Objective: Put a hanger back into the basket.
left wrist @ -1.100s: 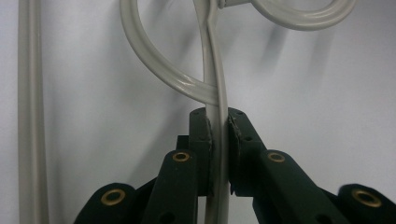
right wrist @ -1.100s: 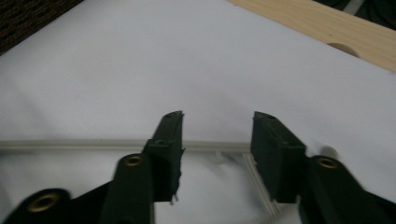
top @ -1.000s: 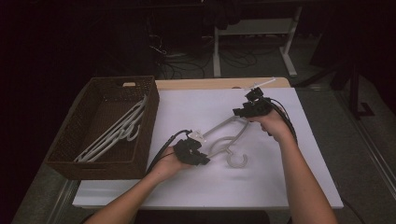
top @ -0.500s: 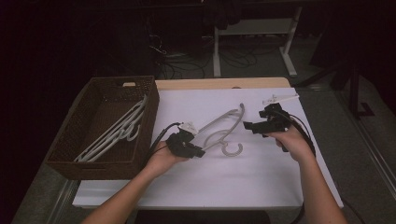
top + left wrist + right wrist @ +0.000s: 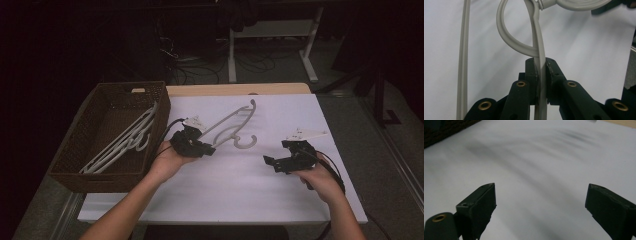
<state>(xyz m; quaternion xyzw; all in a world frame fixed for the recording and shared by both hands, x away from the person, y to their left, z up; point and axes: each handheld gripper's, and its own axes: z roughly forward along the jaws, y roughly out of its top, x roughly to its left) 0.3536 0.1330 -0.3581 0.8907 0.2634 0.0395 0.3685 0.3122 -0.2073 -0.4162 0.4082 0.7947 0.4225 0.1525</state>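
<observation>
A grey plastic hanger (image 5: 231,125) slants over the middle of the white table (image 5: 235,192), its hook (image 5: 246,142) curling toward the right. My left gripper (image 5: 204,148) is shut on one arm of the hanger near its lower end. In the left gripper view the hanger's arm (image 5: 537,35) runs up between the pads of the left gripper (image 5: 540,65), which press on it. My right gripper (image 5: 270,164) sits low at the near right, apart from the hanger. Its jaws have just been opening, and in its own view the right gripper (image 5: 541,197) stands open over bare tabletop.
A dark wicker basket (image 5: 75,150) stands at the table's left edge with several grey hangers (image 5: 125,141) lying in it. A strip of wooden tabletop (image 5: 235,89) shows beyond the white sheet. Desk legs and cables fill the dark floor behind.
The right gripper has let go of the hanger's far end, opened, and drawn back toward the near right. The left gripper has lifted the hanger slightly.
</observation>
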